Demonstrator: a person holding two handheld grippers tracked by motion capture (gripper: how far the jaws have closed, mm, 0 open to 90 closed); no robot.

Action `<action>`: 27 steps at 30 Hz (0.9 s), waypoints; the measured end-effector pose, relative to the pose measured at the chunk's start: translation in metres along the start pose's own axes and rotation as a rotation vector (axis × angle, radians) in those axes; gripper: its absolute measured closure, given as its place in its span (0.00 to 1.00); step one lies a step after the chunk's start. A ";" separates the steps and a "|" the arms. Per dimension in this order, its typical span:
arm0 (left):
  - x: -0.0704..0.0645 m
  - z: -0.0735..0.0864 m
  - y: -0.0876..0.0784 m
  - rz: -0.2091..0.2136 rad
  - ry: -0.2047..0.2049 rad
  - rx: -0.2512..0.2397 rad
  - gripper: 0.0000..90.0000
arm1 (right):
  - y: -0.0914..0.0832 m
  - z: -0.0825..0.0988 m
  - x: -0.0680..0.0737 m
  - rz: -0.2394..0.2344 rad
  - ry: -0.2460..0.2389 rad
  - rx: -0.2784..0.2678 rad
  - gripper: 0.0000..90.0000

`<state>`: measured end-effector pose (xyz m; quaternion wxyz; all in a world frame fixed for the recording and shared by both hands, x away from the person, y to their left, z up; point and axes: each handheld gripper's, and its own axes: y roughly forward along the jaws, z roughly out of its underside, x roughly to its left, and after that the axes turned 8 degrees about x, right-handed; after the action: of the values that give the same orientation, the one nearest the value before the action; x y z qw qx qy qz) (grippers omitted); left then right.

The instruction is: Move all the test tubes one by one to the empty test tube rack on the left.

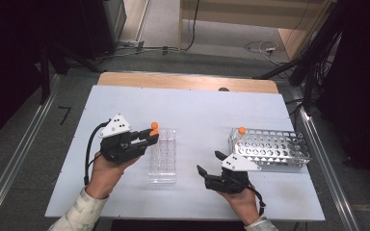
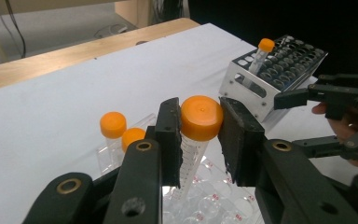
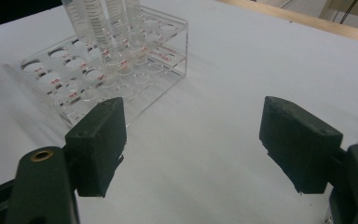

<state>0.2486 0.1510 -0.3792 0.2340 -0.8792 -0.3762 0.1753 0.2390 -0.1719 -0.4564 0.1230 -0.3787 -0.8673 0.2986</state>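
My left gripper is shut on the orange cap of a clear tube, which stands upright with its lower end down in the clear plastic rack. Two more orange-capped tubes stand in that rack's far end. My right gripper is open with nothing between its jaws, low over the white board and to the right of the clear rack. Its jaws point at the rack, and several tube bodies rise from it.
A metal rack with many holes stands at the right, one orange-capped tube in its near-left corner. The white board lies on a wooden table; cables run on the floor behind.
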 end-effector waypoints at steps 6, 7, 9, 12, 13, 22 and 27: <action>0.000 0.002 0.000 -0.014 0.005 0.011 0.78 | 0.000 0.000 0.000 0.003 -0.003 0.000 0.24; 0.000 0.003 0.001 -0.013 0.005 0.015 0.78 | 0.000 0.000 0.000 0.003 -0.003 0.000 0.24; 0.001 0.005 0.005 -0.022 0.004 0.022 0.78 | 0.000 0.000 0.000 0.002 -0.003 0.001 0.24; 0.000 0.010 0.011 -0.039 0.008 0.043 0.78 | 0.000 0.000 0.000 0.005 -0.004 0.004 0.24; 0.000 0.012 0.013 -0.039 0.008 0.050 0.78 | 0.000 0.000 0.000 0.006 -0.006 0.003 0.24; -0.007 0.020 0.022 -0.089 0.040 0.123 0.78 | 0.000 0.001 0.000 0.007 -0.002 0.003 0.24; -0.009 0.021 0.022 -0.101 0.050 0.138 0.78 | 0.000 0.001 0.000 0.010 0.002 0.005 0.24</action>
<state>0.2452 0.1372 -0.4077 0.3119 -0.8449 -0.4014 0.1668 0.2386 -0.1723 -0.4568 0.1233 -0.3831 -0.8645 0.3012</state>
